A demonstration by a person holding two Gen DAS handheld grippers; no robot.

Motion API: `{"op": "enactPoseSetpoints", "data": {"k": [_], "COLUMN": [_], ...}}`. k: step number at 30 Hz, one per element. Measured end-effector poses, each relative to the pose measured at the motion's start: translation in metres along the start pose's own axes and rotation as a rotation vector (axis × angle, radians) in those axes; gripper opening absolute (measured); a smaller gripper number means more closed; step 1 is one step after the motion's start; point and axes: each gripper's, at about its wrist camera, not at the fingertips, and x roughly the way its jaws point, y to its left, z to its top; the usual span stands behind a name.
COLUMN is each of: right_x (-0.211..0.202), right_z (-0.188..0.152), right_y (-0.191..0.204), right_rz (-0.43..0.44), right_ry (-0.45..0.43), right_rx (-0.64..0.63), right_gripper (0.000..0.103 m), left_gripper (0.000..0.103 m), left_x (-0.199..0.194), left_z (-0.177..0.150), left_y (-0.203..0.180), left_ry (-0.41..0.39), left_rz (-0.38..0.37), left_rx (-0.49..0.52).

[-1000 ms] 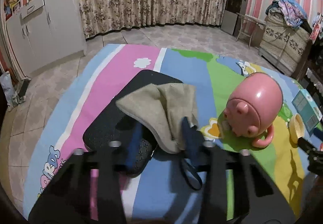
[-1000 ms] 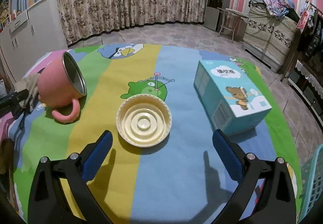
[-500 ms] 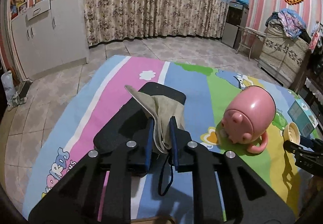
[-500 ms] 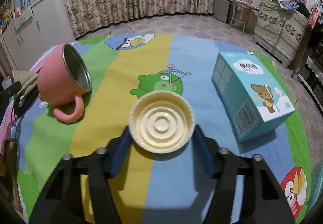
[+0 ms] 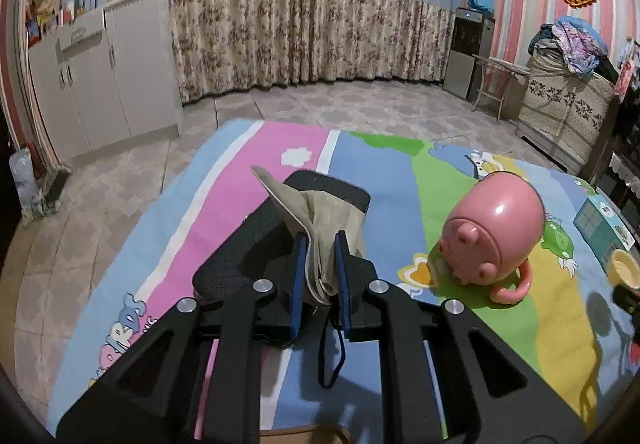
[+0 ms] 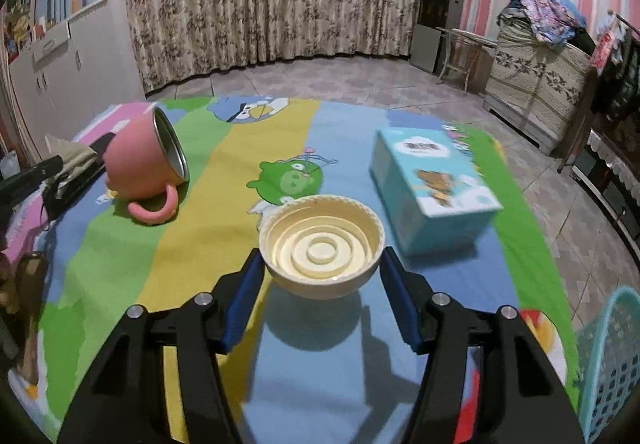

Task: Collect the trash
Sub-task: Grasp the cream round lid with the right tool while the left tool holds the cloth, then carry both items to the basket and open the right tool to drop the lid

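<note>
The left gripper (image 5: 320, 276), open 1 second ago, is now clamped on the beige cloth (image 5: 320, 228), lifted off the black pad (image 5: 256, 244). The right gripper (image 6: 322, 272) has closed on the cream lid (image 6: 322, 244), seemingly raised off the table (image 6: 240, 172).

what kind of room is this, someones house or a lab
Most likely a lived-in room of a home. Floor-length curtains line the far wall, a pile of clothes sits on a covered cabinet, and the table wears a cartoon-print cloth with a pink mug lying on it.
</note>
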Motion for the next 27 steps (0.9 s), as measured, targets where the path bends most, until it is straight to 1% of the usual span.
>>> {"op": "enactPoseSetpoints", "data": {"k": [5, 9, 12, 16, 21, 22, 23, 24, 26, 27], "right_x": [-0.042, -0.077, -0.103, -0.125, -0.143, -0.146, -0.149, -0.150, -0.153, -0.151], "right_z": [-0.012, -0.025, -0.040, -0.056, -0.065, -0.067, -0.068, -0.070, -0.074, -0.077], "right_y": [-0.029, -0.059, -0.089, -0.126, -0.172, -0.182, -0.192, -0.198, -0.218, -0.227], "right_rz": [-0.040, -0.065, -0.105, -0.145, -0.205, -0.215, -0.226, -0.235, -0.266, -0.271], "right_ry": [-0.039, -0.065, -0.085, -0.101, -0.136, -0.143, -0.143, -0.141, -0.143, -0.136], "right_rx": [-0.005, 0.020, 0.053, 0.110, 0.188, 0.203, 0.214, 0.223, 0.248, 0.260], "right_gripper": [0.059, 0.059, 0.059, 0.059, 0.058, 0.056, 0.047, 0.044, 0.043, 0.035], "left_gripper": [0.012, 0.011, 0.011, 0.011, 0.011, 0.011, 0.011, 0.011, 0.011, 0.011], "left_x": [-0.020, -0.046, -0.071, -0.105, -0.138, -0.143, -0.146, -0.151, -0.156, -0.158], "left_z": [0.003, 0.007, 0.006, 0.002, -0.016, -0.020, -0.023, -0.027, -0.032, -0.036], "left_y": [-0.008, -0.021, -0.034, -0.058, -0.102, -0.113, -0.122, -0.136, -0.159, -0.169], "left_ry": [-0.040, -0.056, -0.079, -0.112, -0.132, -0.132, -0.130, -0.128, -0.124, -0.122], "left_rz": [0.010, -0.028, -0.057, -0.104, -0.175, -0.197, -0.212, -0.240, -0.283, -0.298], "left_rx": [0.021, 0.024, 0.047, 0.076, 0.124, 0.130, 0.134, 0.140, 0.154, 0.160]}}
